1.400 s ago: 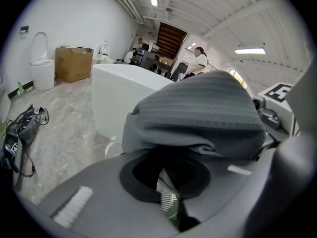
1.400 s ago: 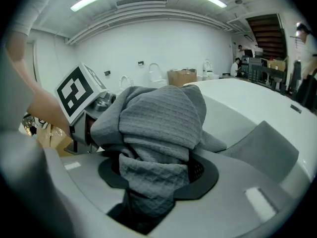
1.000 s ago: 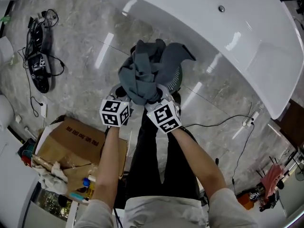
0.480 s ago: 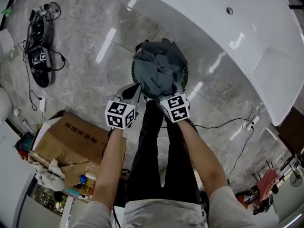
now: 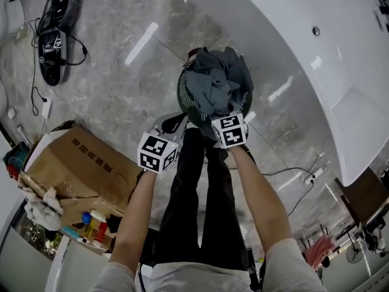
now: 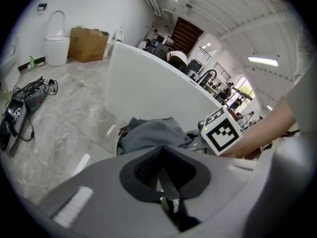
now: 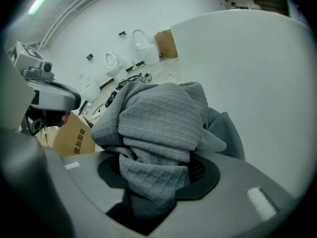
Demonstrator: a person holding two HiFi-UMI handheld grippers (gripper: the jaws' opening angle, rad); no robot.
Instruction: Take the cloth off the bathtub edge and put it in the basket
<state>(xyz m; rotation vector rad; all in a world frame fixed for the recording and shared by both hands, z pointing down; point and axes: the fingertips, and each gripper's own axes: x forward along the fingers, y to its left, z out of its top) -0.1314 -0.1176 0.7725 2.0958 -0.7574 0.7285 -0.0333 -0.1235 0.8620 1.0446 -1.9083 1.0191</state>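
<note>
The grey cloth (image 5: 217,83) sits bunched in a heap over the mouth of the round dark-green slotted basket (image 5: 182,95), rising above its rim. One fold of it runs back between the fingers of the right gripper (image 5: 223,121). In the right gripper view the ribbed fabric fills the gap between the two jaws, which are clamped on it, and the rest of the cloth mounds up just beyond the fingertips. The left gripper (image 5: 172,124) hangs just beside the basket's near rim, on the side away from the bathtub. Its jaws are pressed together with nothing between them, and its fingertips are apart from the cloth. In the left gripper view the cloth and the basket lie just ahead of those closed fingers, with the right gripper's marker cube to their right. The white bathtub (image 5: 304,66) curves past on the far side of the basket, beyond both sets of fingers. The basket stands on the grey marble floor (image 5: 115,84). An open cardboard box (image 5: 73,169) lies back beside the left arm. Well out past the left fingers, a tangle of black cables (image 5: 55,20) sprawls on the floor.
</note>
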